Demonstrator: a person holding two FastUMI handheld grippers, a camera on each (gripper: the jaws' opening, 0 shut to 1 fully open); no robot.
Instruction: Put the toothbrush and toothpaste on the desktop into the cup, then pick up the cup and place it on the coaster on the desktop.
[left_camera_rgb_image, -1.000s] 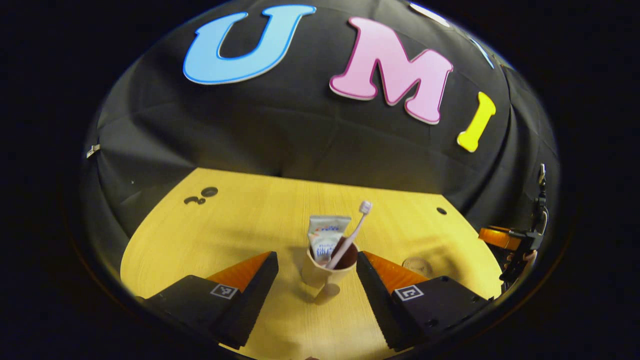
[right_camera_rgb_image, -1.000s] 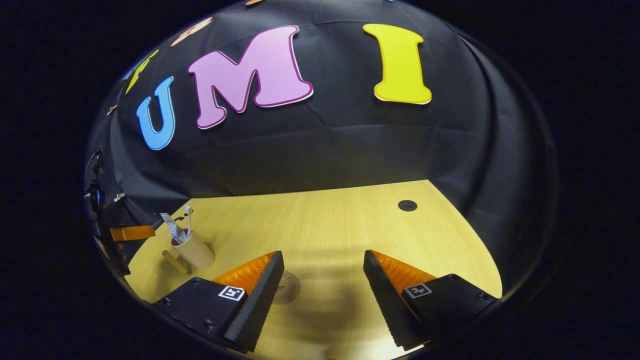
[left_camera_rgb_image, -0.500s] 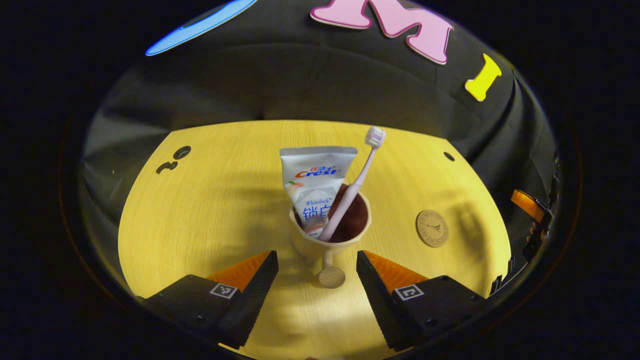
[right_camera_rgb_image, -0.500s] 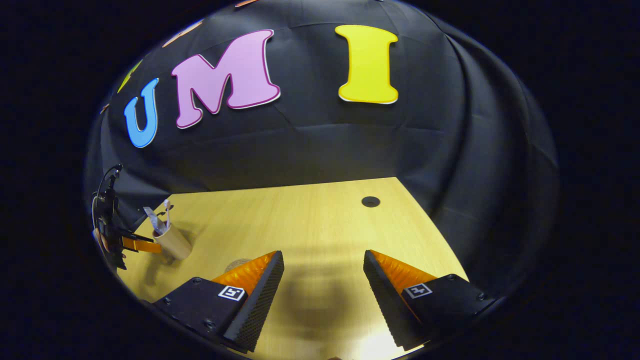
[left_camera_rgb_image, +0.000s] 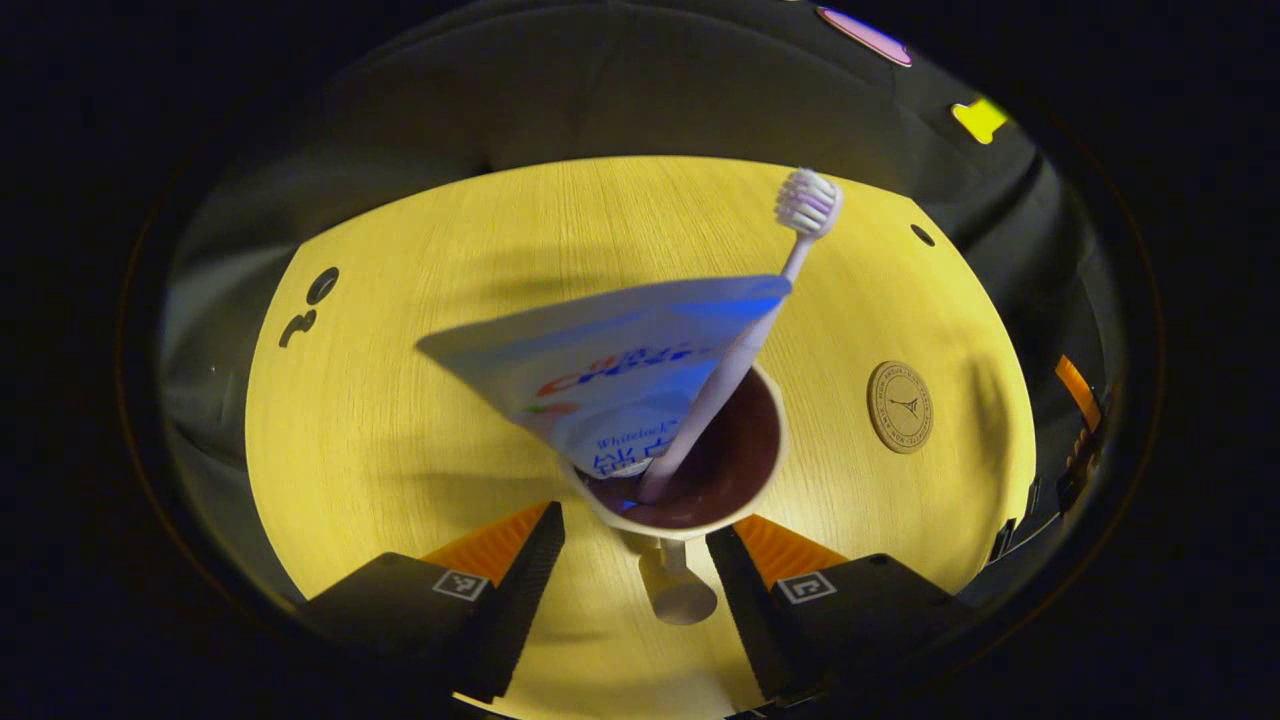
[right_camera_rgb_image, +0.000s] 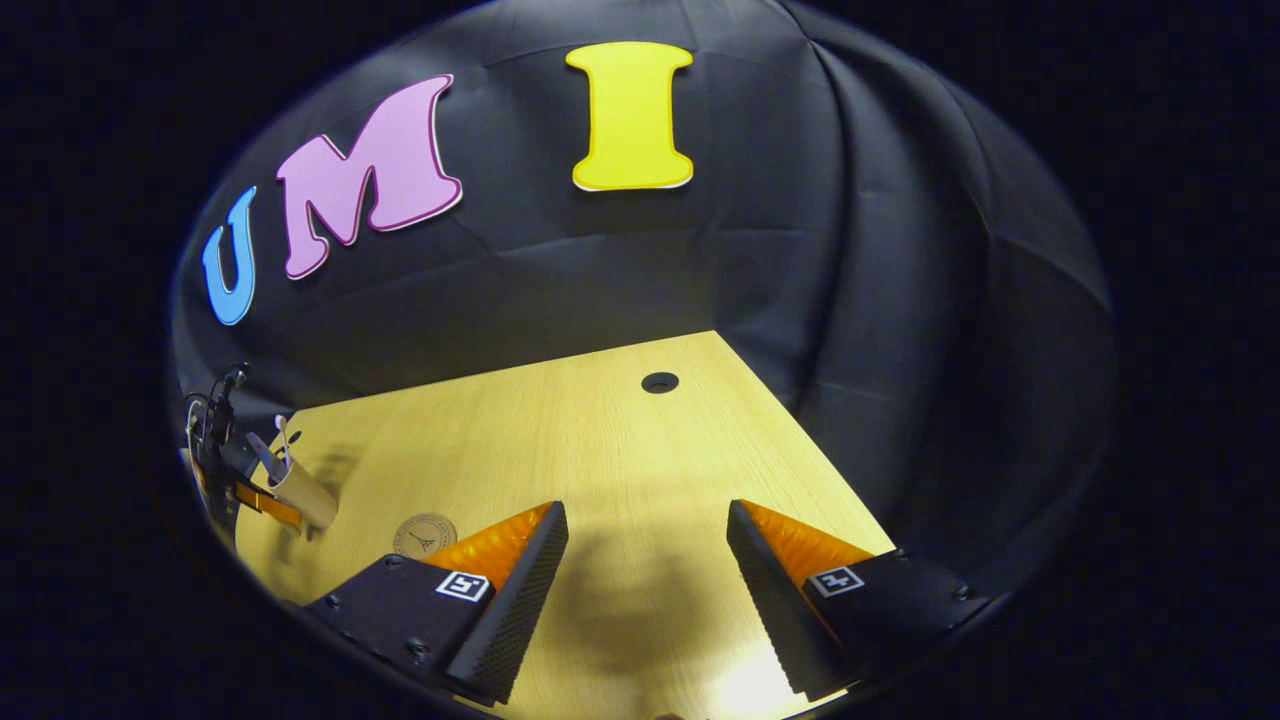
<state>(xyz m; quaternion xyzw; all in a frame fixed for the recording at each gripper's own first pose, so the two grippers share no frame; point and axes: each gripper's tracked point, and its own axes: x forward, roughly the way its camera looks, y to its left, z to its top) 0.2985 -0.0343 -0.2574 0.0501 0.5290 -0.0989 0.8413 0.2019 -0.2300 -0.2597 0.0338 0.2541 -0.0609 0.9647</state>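
Left gripper view: left gripper is spread wide astride the stemmed cup holding toothpaste and toothbrush; bowl should be squeezed squarely, kept upright, carried to coaster; right gripper is unclenched, idle.

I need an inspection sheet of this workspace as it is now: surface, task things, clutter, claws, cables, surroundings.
Surface: wooden desktop, with round holes.
Task things: toothpaste and toothbrush stand in the cup; coaster lies bare beside it.
Clutter: nothing seen.
Claws: left claw open, fingers either side of the cup, under its rim; right claw open, holding nothing.
Cables: nothing seen.
Surroundings: black cloth wall.
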